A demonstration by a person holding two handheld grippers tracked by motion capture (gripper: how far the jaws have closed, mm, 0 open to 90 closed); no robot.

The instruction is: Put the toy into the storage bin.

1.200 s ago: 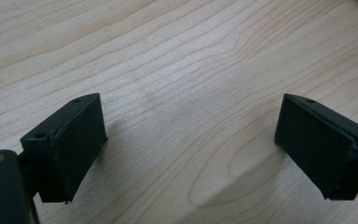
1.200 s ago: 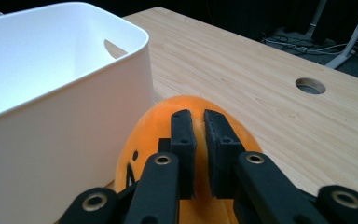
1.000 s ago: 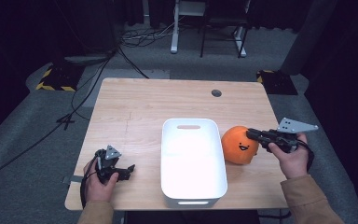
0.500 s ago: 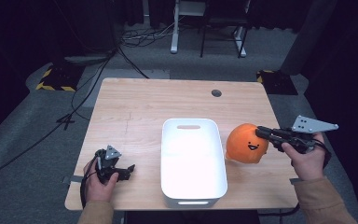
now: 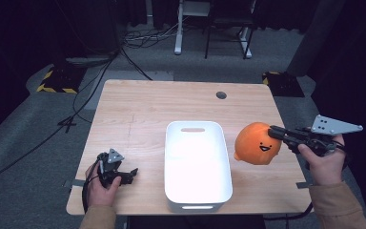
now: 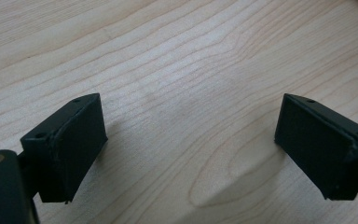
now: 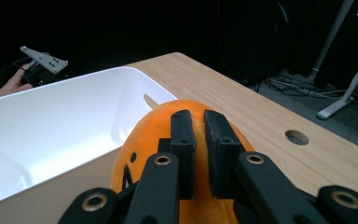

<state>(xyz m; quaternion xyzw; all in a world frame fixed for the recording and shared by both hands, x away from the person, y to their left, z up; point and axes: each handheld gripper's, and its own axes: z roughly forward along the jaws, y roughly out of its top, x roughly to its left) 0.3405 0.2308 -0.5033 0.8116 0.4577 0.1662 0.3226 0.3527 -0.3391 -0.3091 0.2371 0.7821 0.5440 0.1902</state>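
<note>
- right hand-held gripper (image 5: 272,132) pinches top of orange plush toy (image 5: 257,144) with smiley face, held off the tabletop (image 5: 138,109), just right of white bin (image 5: 198,164)
- bin sits mid-tabletop, near front edge, handle slot at far end
- left hand-held gripper (image 5: 132,171) low on tabletop at front left, well apart from bin
- round hole (image 5: 221,95) at far right

claws: black, brass-ringed screw holes | plates: grey, three-cornered, drilled | sleeves: tan
</note>
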